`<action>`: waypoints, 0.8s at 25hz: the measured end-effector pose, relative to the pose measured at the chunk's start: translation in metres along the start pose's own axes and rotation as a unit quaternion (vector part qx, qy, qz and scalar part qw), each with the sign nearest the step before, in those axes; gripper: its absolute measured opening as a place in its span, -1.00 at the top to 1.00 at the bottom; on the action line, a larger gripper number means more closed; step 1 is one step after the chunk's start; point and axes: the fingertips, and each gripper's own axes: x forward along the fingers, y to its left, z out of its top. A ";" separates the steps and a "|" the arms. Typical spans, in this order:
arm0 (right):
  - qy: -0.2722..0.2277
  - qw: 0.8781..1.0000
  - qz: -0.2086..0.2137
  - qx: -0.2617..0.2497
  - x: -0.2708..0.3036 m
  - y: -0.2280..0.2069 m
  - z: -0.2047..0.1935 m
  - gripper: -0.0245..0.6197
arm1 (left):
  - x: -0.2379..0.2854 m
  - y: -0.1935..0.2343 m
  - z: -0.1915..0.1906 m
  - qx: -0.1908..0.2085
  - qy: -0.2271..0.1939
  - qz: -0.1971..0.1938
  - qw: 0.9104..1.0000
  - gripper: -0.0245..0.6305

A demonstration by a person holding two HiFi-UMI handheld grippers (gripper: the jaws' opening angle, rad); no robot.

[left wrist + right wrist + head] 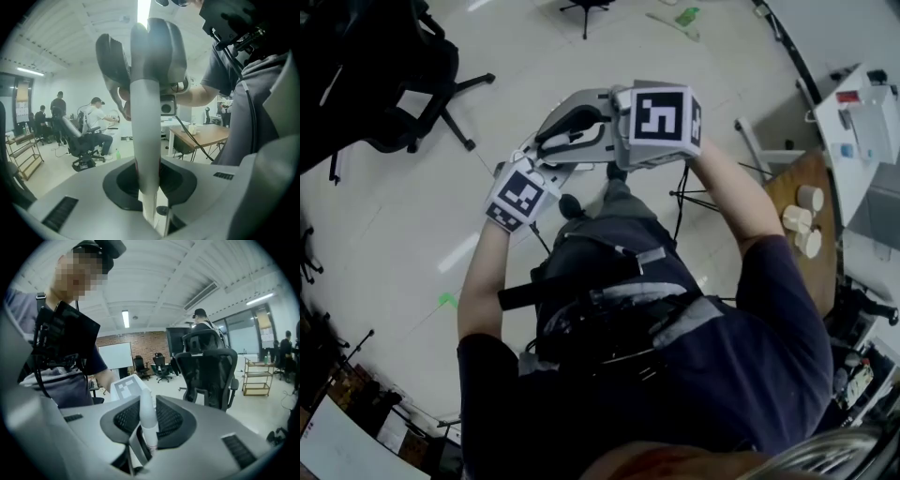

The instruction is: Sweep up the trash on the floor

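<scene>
Trash (682,16): 1 pale-green patch, prob., on floor well ahead of you; unswept. Handle (145,122): 1, white, broom head unseen. L gripper (148,185), R gripper (146,425): 2, both clamped on handle. Sweeping all left to do, I'd judge. Chairs (389,80): 2. Table (783,183): 1, w/ 3 rolls (800,221).

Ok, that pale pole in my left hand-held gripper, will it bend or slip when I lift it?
Likely stiff: the pole runs straight out of the left hand-held gripper. Probably top-heavy, given the bulky grey head at its end. Its smooth surface might twist in the grip.
</scene>
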 end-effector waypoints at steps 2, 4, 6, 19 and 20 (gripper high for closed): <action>0.007 1.000 0.001 0.011 -0.002 0.000 -0.008 0.61 | 0.005 -0.003 -0.004 -0.002 -0.001 -0.002 1.000 0.76; 0.024 1.000 0.002 0.020 -0.003 0.002 -0.021 0.61 | 0.013 -0.007 -0.013 -0.005 0.005 -0.008 1.000 0.76; 0.034 0.999 0.000 0.031 -0.003 0.005 -0.036 0.61 | 0.021 -0.015 -0.024 -0.010 0.012 -0.014 1.000 0.76; 0.046 0.994 -0.019 0.098 -0.032 -0.013 -0.130 0.60 | 0.103 -0.023 -0.081 -0.016 0.093 -0.021 0.995 0.76; 0.052 0.994 -0.017 0.100 -0.036 -0.015 -0.137 0.60 | 0.111 -0.022 -0.085 -0.015 0.100 -0.021 0.995 0.76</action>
